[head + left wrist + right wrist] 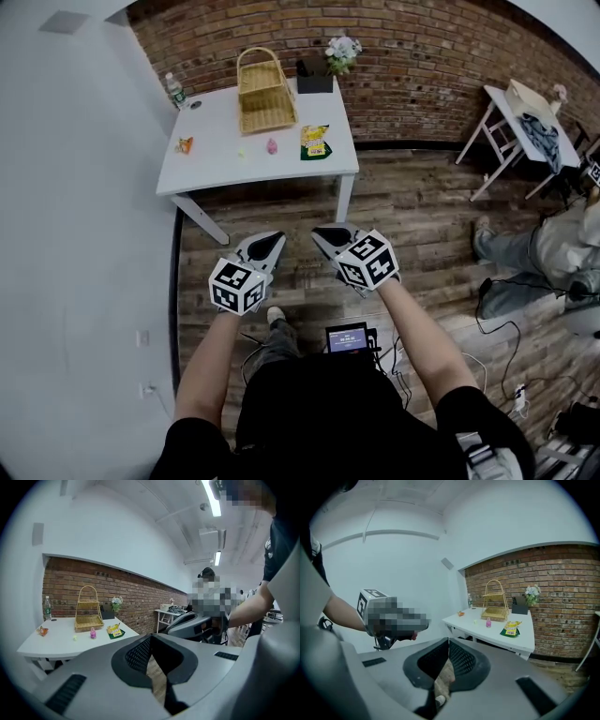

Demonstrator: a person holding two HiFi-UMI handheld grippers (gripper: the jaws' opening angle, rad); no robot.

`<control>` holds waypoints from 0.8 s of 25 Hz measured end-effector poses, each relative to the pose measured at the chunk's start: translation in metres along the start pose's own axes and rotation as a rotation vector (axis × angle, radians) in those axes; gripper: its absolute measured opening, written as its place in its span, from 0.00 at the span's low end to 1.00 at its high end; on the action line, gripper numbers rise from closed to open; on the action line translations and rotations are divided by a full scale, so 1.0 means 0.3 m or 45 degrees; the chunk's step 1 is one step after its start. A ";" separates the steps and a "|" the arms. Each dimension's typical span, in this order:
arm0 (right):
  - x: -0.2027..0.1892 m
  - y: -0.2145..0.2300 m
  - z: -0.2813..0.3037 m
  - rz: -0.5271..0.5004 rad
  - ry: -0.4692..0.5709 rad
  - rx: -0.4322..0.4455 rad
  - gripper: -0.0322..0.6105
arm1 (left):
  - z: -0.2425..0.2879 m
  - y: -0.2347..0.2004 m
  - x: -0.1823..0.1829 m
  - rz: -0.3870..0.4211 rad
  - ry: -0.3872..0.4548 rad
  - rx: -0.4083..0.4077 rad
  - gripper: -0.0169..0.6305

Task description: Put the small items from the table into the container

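A white table (216, 164) stands against the brick wall, well ahead of me. On it are a wicker basket (264, 94) with a tall handle, a green and yellow packet (316, 142), a small pink item (272, 146), a tiny pale green item (242, 153) and an orange wrapped item (185, 144). My left gripper (272, 246) and right gripper (330, 236) hang side by side over the wood floor, short of the table, both shut and empty. The left gripper view shows the basket (88, 616) and pink item (93, 633) far off; the right gripper view shows the packet (511, 629).
A plastic bottle (174, 90) stands at the table's far left corner, a dark box with flowers (319, 70) behind the basket. A second white table (525, 131) is at the right, with a seated person (553, 253) and cables on the floor nearby.
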State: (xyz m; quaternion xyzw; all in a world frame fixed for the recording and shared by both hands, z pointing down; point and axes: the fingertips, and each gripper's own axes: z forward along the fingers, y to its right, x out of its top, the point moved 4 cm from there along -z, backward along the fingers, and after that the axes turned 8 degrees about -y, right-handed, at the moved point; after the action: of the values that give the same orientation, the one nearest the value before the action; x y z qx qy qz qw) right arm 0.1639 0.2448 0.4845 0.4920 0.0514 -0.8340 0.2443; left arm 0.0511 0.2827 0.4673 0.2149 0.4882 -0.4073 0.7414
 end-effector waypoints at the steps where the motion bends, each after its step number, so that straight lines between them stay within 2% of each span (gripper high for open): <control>1: -0.001 0.014 0.008 0.000 -0.005 -0.008 0.07 | 0.014 -0.012 0.000 -0.004 0.002 -0.008 0.04; 7: 0.036 0.105 0.120 0.009 -0.060 -0.028 0.07 | 0.110 -0.150 0.011 -0.036 0.000 -0.041 0.04; 14: 0.195 0.246 0.333 0.075 -0.098 -0.074 0.07 | 0.221 -0.426 0.064 -0.043 -0.021 -0.114 0.04; 20: 0.300 0.312 0.479 0.116 -0.148 -0.096 0.07 | 0.258 -0.641 0.119 -0.047 -0.015 -0.192 0.04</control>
State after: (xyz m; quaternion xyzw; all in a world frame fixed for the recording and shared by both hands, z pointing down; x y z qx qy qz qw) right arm 0.0567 0.0839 0.4961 0.4352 0.0460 -0.8465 0.3031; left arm -0.0559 0.1024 0.4839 0.1469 0.5170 -0.3842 0.7507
